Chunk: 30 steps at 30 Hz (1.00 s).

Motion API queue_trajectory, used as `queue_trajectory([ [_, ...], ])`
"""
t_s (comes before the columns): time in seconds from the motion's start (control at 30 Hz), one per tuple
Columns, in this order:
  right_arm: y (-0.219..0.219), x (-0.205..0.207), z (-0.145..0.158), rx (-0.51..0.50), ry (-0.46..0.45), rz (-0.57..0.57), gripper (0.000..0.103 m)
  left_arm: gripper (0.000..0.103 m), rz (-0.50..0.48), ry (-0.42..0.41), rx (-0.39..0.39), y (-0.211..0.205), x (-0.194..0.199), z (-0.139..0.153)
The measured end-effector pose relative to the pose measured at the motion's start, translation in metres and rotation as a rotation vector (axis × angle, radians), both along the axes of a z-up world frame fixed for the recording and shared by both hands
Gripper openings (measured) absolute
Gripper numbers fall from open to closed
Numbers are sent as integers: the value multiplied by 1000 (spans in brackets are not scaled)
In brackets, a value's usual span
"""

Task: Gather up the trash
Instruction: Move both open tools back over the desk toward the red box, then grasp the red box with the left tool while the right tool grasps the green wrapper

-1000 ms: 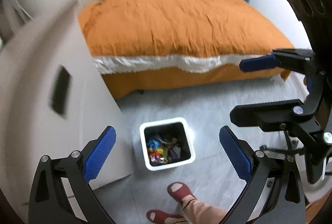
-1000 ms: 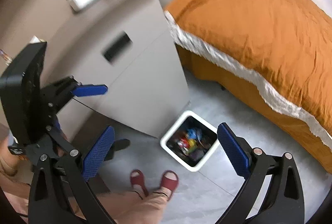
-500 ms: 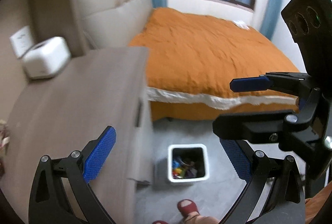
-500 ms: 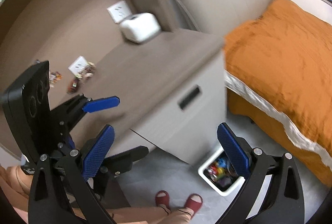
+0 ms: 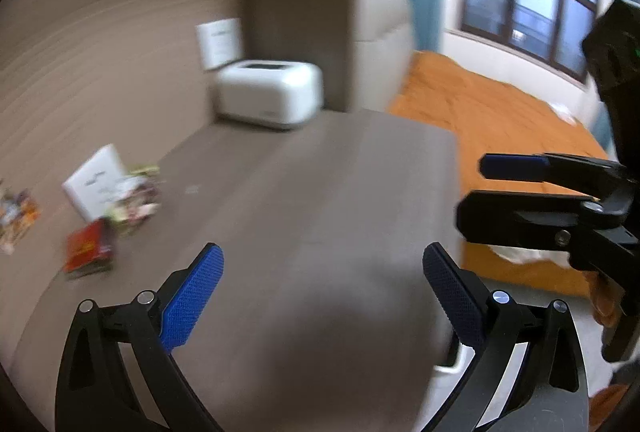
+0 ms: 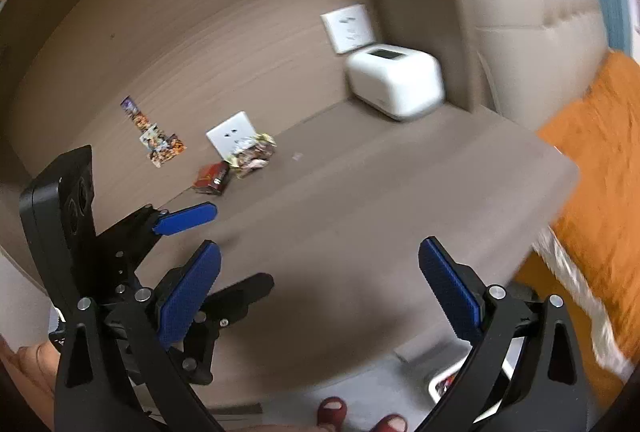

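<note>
A second ago both cameras looked down at the trash bin on the floor; now they look up over the brown cabinet top [image 5: 304,216]. The left tongs [image 5: 322,296] and right tongs [image 6: 320,292] are both wide and hold nothing. The trash, a red wrapper [image 6: 211,178] and a crumpled wrapper [image 6: 253,152], lies by the wall. A white box [image 6: 396,82] sits in the corner. The orange bed [image 5: 500,112] is beside the cabinet.

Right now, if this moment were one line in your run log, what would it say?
left hand-held gripper: open, empty | right hand-held gripper: open, empty | wrappers, red packet: on nightstand by wall | bin: on floor
</note>
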State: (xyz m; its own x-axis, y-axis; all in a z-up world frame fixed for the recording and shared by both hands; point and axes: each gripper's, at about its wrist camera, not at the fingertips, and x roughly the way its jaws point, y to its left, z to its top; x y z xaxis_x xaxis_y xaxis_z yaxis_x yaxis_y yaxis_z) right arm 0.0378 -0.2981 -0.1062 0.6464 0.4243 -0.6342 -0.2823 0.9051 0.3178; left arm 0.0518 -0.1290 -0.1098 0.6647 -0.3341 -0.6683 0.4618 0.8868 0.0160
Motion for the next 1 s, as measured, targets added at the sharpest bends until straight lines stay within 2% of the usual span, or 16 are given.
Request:
queue_trajectory([
  [0.13, 43, 32, 4, -38, -14, 61, 99, 98, 138, -17, 2, 48, 22, 3],
  [0.33, 94, 82, -9, -76, -4, 130, 99, 98, 325, -46, 42, 109, 55, -2],
  [0.5, 135, 133, -29, -119, 30, 155, 99, 98, 442, -13, 30, 154, 94, -19],
  [0.7, 185, 186, -58, -191, 68, 168, 99, 98, 503, 45, 50, 189, 141, -50],
  [0.87, 213, 216, -77, -231, 96, 158, 99, 98, 499, 96, 31, 197, 162, -66],
  [1.0, 228, 235, -90, -264, 107, 129, 99, 98, 508, 120, 60, 196, 174, -76],
])
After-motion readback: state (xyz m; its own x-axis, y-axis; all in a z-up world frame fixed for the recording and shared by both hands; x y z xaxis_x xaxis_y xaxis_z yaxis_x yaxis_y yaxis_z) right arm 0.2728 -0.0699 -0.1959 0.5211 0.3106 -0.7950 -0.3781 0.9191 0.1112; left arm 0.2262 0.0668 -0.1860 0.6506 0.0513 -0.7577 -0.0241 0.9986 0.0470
